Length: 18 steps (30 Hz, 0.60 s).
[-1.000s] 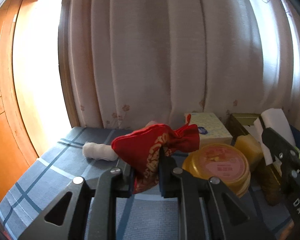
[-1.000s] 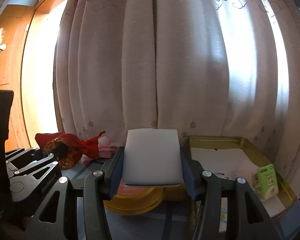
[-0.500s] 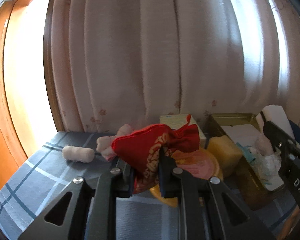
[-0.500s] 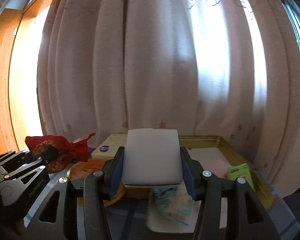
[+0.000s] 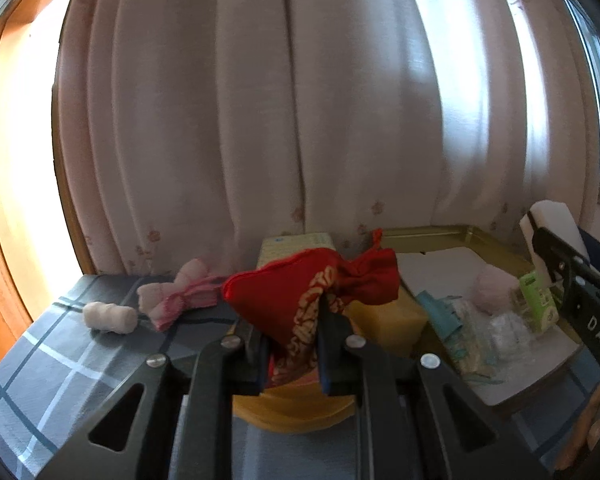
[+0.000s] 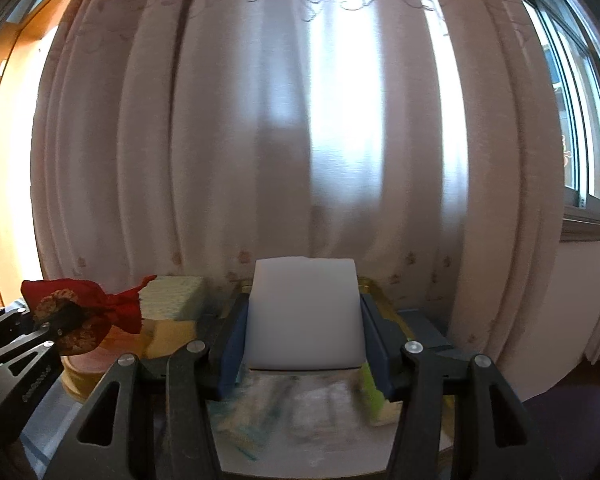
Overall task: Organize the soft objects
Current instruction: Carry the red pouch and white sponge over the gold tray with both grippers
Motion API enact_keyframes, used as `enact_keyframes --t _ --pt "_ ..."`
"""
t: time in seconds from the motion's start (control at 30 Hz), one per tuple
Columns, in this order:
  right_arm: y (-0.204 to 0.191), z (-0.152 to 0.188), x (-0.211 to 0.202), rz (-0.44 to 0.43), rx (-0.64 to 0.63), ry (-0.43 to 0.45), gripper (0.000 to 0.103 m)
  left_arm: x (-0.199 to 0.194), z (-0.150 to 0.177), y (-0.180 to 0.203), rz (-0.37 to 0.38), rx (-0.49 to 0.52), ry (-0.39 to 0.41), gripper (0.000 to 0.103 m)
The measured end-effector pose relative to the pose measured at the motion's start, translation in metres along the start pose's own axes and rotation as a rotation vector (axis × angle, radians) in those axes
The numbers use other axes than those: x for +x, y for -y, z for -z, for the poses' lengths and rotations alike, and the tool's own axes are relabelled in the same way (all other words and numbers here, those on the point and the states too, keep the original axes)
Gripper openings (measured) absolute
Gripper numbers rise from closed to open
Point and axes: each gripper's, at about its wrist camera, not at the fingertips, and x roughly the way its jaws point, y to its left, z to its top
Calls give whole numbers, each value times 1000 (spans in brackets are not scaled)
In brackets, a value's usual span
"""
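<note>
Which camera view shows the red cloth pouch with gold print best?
The left wrist view shows it best: the red cloth pouch with gold print sits large and centred, pinched by the left gripper. The right wrist view shows the pouch only small at the left edge, from the side, partly hidden behind that gripper.

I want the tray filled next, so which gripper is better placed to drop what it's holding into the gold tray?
Right. The right gripper, shut on the white sponge, is already above the gold tray. The left gripper, shut on the red pouch, is over the yellow tin beside it.
</note>
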Motion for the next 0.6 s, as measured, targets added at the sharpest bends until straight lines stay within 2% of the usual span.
enact_keyframes --t 0.27,0.6 --pt "38 0 4 74 15 -4 55 5 -4 24 48 21 10 16" --pt "64 -3 17 136 -34 8 55 15 -12 65 119 70 16 16"
